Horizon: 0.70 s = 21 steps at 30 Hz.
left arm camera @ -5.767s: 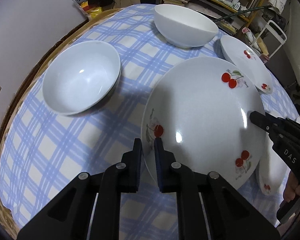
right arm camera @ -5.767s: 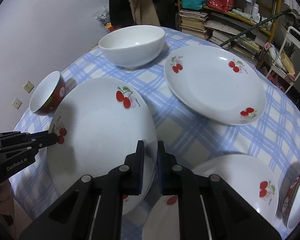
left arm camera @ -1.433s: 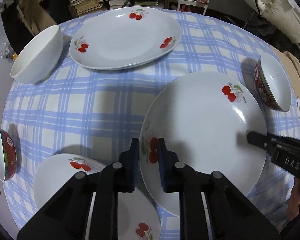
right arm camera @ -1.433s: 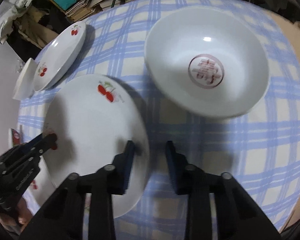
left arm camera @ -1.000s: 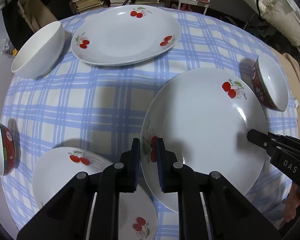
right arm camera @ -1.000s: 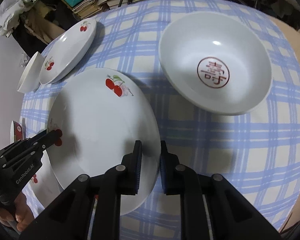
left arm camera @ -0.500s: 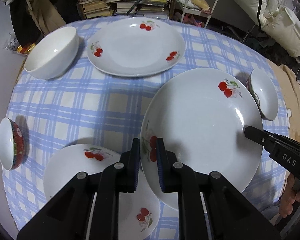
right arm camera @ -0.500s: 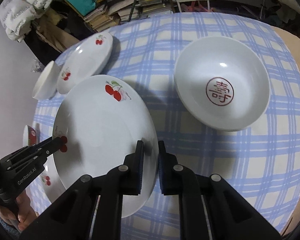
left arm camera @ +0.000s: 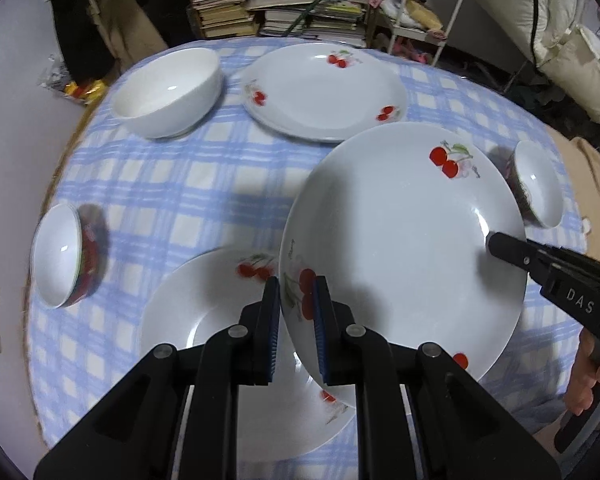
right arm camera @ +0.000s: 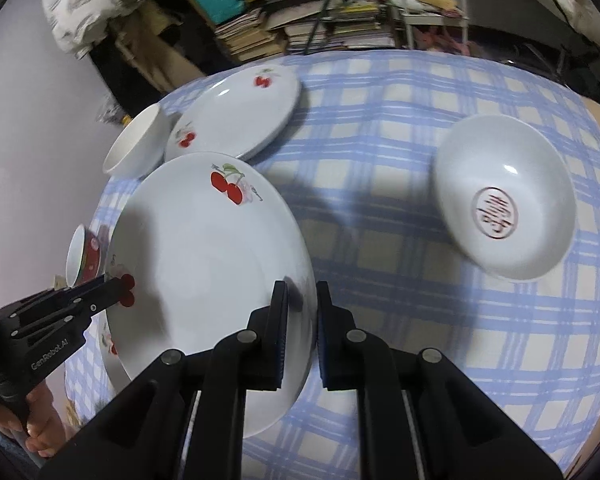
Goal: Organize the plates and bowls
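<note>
The left gripper and the right gripper each pinch the rim of one large cherry plate from opposite sides, and it is held tilted above the checked tablecloth. Partly under it, near the table's near edge, lies a second cherry plate. A third plate and a white bowl sit toward the far edge. A bowl with a red mark stands apart, toward the right edge in the right wrist view.

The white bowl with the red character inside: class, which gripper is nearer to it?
Right. The right gripper grips the held plate's edge facing that bowl; the left gripper holds the plate's opposite edge.
</note>
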Motion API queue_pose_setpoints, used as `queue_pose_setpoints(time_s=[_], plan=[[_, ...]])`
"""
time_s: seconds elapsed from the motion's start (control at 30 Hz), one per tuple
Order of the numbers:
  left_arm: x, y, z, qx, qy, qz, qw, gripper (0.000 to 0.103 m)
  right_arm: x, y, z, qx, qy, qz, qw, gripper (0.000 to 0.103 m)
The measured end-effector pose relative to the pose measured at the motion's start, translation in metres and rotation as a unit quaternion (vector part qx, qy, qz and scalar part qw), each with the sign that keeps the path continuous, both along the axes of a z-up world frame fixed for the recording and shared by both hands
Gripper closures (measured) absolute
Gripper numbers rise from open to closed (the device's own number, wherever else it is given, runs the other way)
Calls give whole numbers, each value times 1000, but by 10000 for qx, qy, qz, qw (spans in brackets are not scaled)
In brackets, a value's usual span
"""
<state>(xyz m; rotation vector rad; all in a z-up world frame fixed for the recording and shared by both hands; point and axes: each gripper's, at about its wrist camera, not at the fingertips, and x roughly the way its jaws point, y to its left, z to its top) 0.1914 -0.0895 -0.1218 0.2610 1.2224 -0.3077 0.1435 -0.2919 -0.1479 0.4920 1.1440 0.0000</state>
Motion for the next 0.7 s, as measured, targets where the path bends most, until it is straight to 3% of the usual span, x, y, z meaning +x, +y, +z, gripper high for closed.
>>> queue_pose_setpoints(time_s=[0.27, 0.7], plan=[[-11, 39, 13, 84, -102, 428, 9990, 88, 7, 32, 6, 98, -190, 430, 9988, 88], [-27, 94, 5, 62, 71, 958, 9954, 88, 14, 87, 6, -41, -293, 1059, 9939, 88]])
